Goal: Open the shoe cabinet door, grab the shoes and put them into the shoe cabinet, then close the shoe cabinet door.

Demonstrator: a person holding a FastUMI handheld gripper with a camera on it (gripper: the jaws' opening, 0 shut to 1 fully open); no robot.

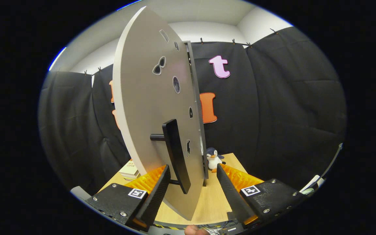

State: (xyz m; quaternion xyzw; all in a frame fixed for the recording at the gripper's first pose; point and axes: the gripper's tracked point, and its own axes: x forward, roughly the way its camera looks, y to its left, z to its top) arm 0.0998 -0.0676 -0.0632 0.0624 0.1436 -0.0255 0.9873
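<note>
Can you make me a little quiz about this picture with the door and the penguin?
1. True or false: the gripper is open, with the black bar handle of the pale grey cabinet door between its fingers.
2. Where is the small plush penguin? A) on the light wooden table, beyond the fingers, beside the door's far edge; B) clamped between the fingers; C) on top of the books.
3. Fill in: the stack of ____ lies on the table on the door's other side from the penguin.

Key: 1 true; 2 A; 3 books.
</note>
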